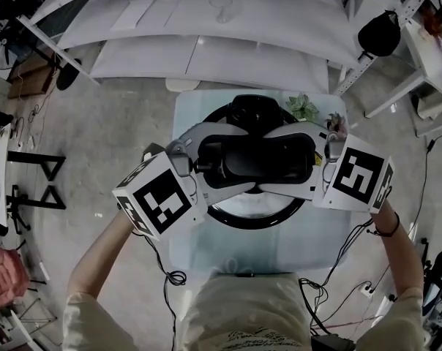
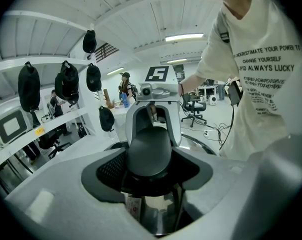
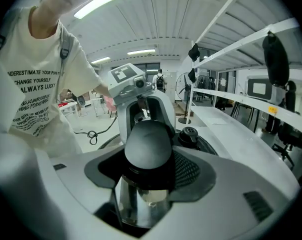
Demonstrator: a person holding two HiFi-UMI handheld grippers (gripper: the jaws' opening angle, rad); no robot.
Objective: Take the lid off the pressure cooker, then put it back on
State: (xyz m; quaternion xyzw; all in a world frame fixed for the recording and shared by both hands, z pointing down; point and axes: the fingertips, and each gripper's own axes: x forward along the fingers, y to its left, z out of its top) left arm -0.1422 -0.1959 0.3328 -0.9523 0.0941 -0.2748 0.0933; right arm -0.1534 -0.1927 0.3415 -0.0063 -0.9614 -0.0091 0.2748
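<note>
Centre of small table (image 1: 188, 119): pressure-cooker lid (image 1: 254, 221), steel, probably heavy, rigid, slick; take by black handle (image 1: 254, 159); left gripper (image 2: 150, 156) and right gripper (image 3: 148, 151) each clamp one handle end, jaws wide.

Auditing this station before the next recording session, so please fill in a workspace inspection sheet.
Surface: small pale table.
Job's things: pressure cooker on the table; lid handle clamped at both ends.
Clutter: small plant at the table's far right corner.
Grippers: left gripper and right gripper both shut on the lid handle.
Cables: cables hang from both grippers toward the floor.
Surroundings: white benches, hanging black bags.
</note>
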